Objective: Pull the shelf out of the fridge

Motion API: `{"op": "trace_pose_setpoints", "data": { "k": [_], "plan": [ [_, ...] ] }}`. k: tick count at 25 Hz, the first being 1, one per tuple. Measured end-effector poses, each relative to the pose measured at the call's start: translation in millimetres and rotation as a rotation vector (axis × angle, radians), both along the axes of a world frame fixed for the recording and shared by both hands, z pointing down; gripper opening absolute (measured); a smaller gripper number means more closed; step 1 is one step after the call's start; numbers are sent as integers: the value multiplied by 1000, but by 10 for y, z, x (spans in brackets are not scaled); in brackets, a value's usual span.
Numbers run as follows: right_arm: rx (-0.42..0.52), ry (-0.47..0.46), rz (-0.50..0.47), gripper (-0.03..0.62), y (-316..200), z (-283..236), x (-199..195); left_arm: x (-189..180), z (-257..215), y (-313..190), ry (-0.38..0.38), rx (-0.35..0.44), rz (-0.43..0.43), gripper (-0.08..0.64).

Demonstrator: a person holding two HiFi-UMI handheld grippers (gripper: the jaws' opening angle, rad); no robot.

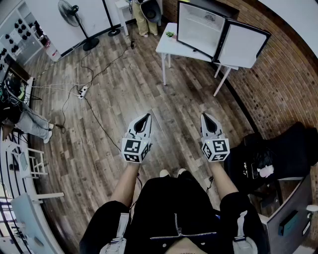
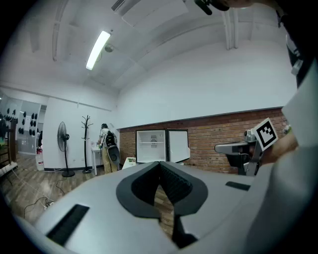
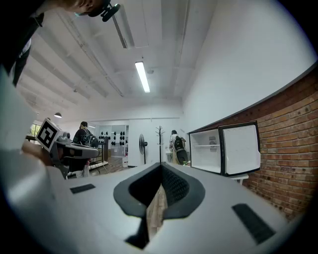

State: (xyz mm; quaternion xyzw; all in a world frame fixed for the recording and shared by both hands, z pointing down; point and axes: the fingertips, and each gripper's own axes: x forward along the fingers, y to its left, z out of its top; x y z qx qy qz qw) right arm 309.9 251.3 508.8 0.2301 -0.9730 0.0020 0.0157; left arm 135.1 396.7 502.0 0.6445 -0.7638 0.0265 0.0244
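Note:
A small white fridge (image 1: 201, 30) stands on a white table (image 1: 166, 45) far ahead, its door (image 1: 243, 47) swung open to the right. Its white shelf (image 2: 150, 144) crosses the compartment at mid height, and the right gripper view shows the shelf (image 3: 206, 146) too. My left gripper (image 1: 145, 118) and right gripper (image 1: 205, 116) are held level over the wooden floor, well short of the table. Both are shut with nothing between the jaws, as the left gripper (image 2: 160, 162) and right gripper (image 3: 161, 166) views show.
A brick wall (image 1: 278, 74) runs behind the fridge. Cables and a power strip (image 1: 83, 91) lie on the floor at the left, near a standing fan (image 1: 69, 12). A person (image 1: 141, 15) stands at the far table. Black equipment (image 1: 278, 154) sits at my right.

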Motion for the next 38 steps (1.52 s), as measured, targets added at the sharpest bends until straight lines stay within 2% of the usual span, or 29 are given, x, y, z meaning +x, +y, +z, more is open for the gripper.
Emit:
{"op": "trace_pose_setpoints", "data": {
  "k": [11,26,32,38],
  "plan": [
    [-2,3,0,5,41,6,-84,-28,-12,19,1,12,3,21],
    [-46,9,35,4,-104,107,-267,-224,75,-231,4,-26,51,21],
    [-75,14,59,5,-461,212,-400,-422,125,-569,6,-41,60,21],
    [-77,7,56,5,-1078,184,-793,-788,61,-1110,-16,-49,58,21]
  ]
}}
